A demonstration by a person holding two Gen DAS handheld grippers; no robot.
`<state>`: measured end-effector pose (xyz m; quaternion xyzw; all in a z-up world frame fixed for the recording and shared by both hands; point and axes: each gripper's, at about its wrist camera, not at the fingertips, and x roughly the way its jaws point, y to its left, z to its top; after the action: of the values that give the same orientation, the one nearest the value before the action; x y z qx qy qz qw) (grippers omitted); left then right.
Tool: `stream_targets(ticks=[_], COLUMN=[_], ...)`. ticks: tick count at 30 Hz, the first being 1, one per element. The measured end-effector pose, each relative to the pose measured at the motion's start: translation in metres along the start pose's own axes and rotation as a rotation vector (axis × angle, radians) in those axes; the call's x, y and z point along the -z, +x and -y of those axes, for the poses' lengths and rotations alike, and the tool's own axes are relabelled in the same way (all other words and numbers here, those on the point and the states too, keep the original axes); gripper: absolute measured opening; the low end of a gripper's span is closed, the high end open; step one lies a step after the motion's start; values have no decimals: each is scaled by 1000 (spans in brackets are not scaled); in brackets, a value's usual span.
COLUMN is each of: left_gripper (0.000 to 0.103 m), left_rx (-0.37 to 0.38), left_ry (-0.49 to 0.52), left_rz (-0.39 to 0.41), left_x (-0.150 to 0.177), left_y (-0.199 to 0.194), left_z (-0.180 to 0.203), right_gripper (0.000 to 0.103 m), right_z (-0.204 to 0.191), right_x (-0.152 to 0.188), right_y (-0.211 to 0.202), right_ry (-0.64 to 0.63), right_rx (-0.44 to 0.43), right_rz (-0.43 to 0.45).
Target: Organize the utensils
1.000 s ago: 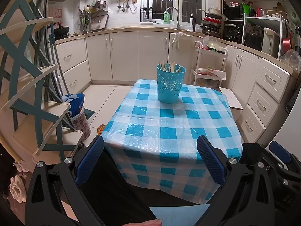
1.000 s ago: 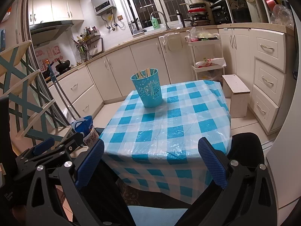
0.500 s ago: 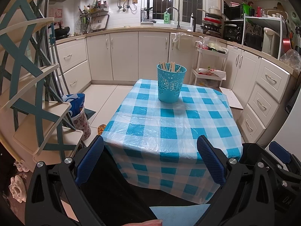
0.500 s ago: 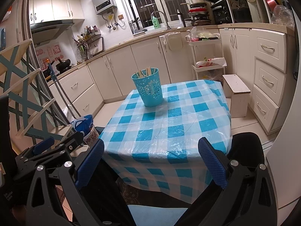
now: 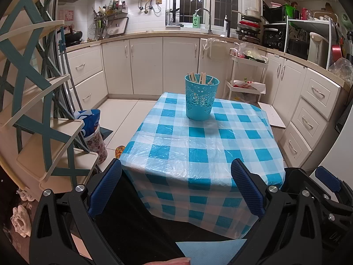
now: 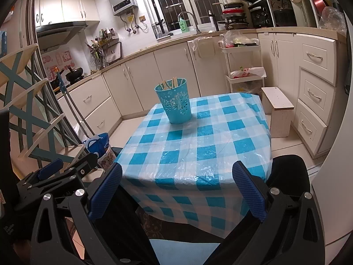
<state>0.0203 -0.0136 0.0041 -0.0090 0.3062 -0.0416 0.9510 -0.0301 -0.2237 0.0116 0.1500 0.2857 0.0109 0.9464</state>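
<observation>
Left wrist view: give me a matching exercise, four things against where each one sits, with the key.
Things
1. holder
2. chopsticks
3. blue bag
4. green bottle

Places
A. on the floor left of the table
B. on the windowsill by the tap
C. standing inside the holder
D. at the far end of the checked tablecloth

Pairs: 1-D, 2-C, 3-A, 4-B

Left gripper (image 5: 176, 176): black angular plastic frame, silver screw heads at the finger joints, dimpled blue pads (image 5: 247, 187). Right gripper (image 6: 176, 176): identical build, blue textured pads (image 6: 249, 190), faint embossed lettering on the black frame.
</observation>
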Motion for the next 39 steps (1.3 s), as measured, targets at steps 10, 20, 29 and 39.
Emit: stream_targets(ticks=[10, 20, 29, 39], left_gripper=[95, 95, 95, 95], left_rx=[0, 0, -1, -1], left_ry=[1, 1, 1, 1], left_rz=[0, 0, 1, 1], left_x=[0, 0, 0, 0], left_y=[0, 0, 0, 0], left_z=[0, 1, 1, 1], right_gripper=[96, 96, 96, 96], right_z=[-1, -2, -3, -4], right_x=[1, 2, 1, 1], right_y=[-1, -1, -1, -1], right_ry=[1, 0, -1, -2], right_rx=[1, 2, 3, 3], right_rz=[-4, -6, -8, -9])
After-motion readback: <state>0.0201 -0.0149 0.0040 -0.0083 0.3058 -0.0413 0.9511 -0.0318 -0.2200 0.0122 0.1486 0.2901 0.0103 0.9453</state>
